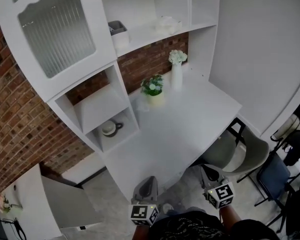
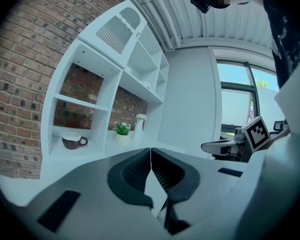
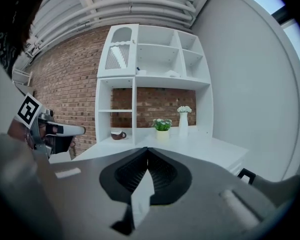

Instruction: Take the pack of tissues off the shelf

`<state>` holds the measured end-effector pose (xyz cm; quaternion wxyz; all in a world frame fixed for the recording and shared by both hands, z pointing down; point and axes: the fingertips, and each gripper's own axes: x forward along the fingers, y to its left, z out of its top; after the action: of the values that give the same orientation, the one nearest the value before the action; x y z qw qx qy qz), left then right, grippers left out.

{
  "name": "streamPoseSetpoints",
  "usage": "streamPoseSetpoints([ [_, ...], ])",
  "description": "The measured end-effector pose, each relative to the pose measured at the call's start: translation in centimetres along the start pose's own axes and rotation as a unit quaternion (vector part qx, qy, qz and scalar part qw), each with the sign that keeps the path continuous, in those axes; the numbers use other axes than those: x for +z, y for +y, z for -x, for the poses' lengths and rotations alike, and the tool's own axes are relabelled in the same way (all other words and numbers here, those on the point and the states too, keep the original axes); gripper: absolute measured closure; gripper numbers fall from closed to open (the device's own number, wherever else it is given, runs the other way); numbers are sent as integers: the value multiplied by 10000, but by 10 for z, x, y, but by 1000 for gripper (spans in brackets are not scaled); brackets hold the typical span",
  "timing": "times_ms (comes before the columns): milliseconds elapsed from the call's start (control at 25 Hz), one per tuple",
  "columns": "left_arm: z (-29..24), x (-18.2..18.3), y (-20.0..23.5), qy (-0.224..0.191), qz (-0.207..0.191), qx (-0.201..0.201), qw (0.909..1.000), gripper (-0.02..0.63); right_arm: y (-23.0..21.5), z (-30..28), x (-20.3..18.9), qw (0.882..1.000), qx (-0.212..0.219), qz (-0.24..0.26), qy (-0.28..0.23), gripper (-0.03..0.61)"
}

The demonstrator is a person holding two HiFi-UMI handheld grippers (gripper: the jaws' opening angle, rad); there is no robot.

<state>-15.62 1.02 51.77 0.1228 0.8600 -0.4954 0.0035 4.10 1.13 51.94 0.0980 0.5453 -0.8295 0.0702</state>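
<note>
We hold the left gripper (image 1: 149,180) and the right gripper (image 1: 204,169) low at the white desk's (image 1: 190,119) near edge, each with its jaws pressed together on nothing. Beyond, a cup (image 1: 110,128) sits in the lower cubby, and a potted plant (image 1: 153,85) and a white vase (image 1: 176,76) stand on the desk. The pack of tissues (image 1: 168,23) lies on the upper shelf (image 1: 140,40), right of a grey box (image 1: 118,28), well apart from both grippers.

Left claw (image 2: 151,151), right claw (image 3: 147,150): both closed, empty.
</note>
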Motion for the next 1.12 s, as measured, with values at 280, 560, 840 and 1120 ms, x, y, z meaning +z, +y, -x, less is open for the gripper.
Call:
streamPoseSetpoints([
  [280,-12,6,11,-6,21,-82,10000,603,4,-12,-17,9995,-66,-134,261,574],
  [560,-23,11,12,12,18,-226,9997,603,8,-25,-10,9997,-3,-122,198,574],
  [840,-43,25,27,-108,76,26,9999,603,-17,-45,14,9999,-44,-137,-75,574],
  [1120,-79,37,28,-102,49,135,9998,603,-64,-73,25,9993,-234,-275,-128,568],
])
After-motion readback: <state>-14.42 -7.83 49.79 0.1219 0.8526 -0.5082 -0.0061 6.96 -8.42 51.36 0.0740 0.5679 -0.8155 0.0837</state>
